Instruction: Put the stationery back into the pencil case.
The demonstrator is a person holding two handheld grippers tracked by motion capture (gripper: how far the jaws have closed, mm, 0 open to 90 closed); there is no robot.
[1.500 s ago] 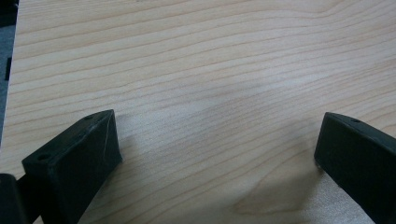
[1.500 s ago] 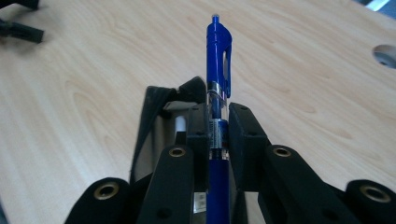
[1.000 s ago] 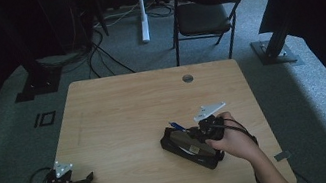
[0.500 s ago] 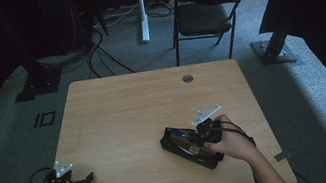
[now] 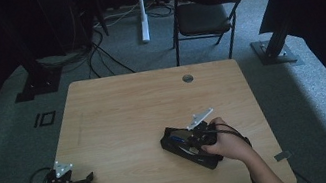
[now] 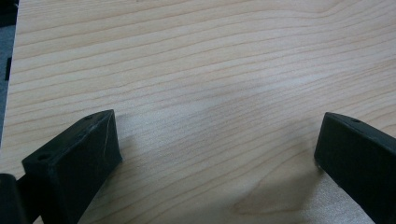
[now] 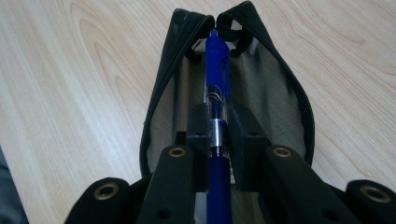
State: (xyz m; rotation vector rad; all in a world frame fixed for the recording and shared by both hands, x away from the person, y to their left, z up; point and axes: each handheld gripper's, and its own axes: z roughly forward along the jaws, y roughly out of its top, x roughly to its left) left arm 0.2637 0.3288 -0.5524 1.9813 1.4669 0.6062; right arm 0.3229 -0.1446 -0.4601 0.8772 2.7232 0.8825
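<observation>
Hidden and cut-off parts around the two grippers

In the right gripper view, the blue pen [image 7: 216, 84] has its lower barrel covered between the closed jaws and runs off the bottom edge; its far tip is tucked under the zip end of the black pouch [image 7: 280, 107], whose near end lies behind the right gripper [image 7: 219, 128]. In the left gripper view both jaws of the left gripper [image 6: 217, 144] are cropped by the frame edges. In the high view the pen is too small to make out.

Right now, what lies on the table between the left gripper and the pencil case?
Nothing: in the high view, bare table runs from the left gripper to the pencil case.
</observation>
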